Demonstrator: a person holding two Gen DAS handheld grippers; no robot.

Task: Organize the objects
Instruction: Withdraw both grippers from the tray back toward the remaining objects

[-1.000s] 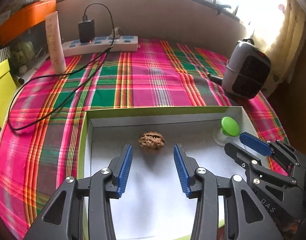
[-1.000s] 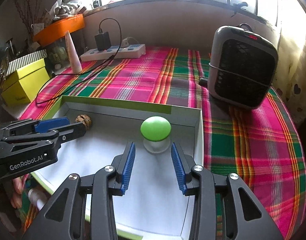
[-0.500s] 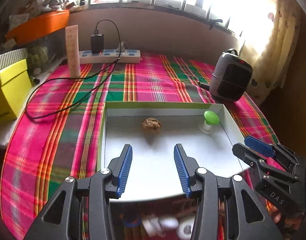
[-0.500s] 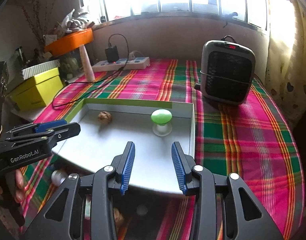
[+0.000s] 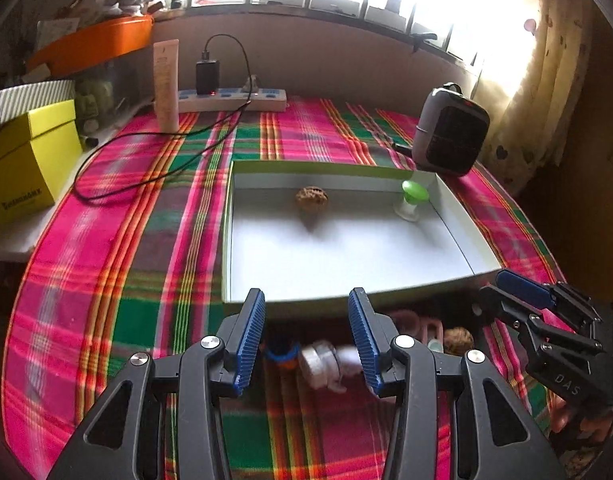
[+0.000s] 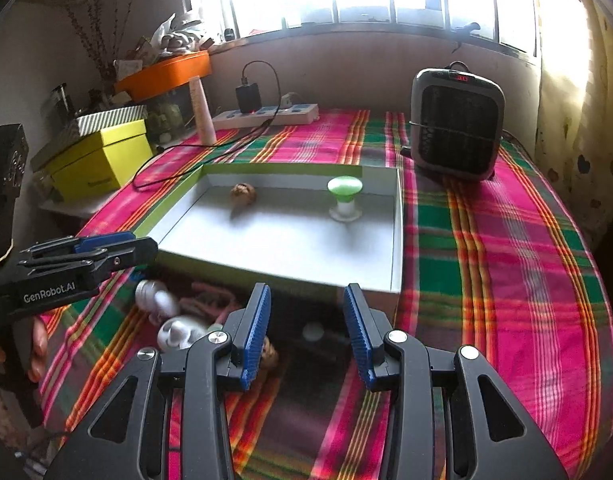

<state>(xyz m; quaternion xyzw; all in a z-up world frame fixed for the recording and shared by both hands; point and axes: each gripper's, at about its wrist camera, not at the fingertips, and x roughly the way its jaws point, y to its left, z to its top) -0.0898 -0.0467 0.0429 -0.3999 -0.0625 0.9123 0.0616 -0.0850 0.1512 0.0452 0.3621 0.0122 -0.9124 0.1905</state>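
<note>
A plaid cloth covered the table, its right half lying bare in the right wrist view between the tray and the cloth's right edge. A shallow white tray with a green rim sat on the middle of the cloth, most of its floor empty. A grey heater stood just beyond the tray's far right corner, and a white power strip lay along the cloth's far edge. Inside the tray, a green-capped knob stood near the far right corner and a walnut lay by the far wall, well apart from each other. Small loose objects, blurred, lay on the cloth against the tray's near wall, among them a second walnut. The left gripper hung over them with its jaws apart and nothing between the pads; the right gripper hung beside it, likewise parted and empty.
</note>
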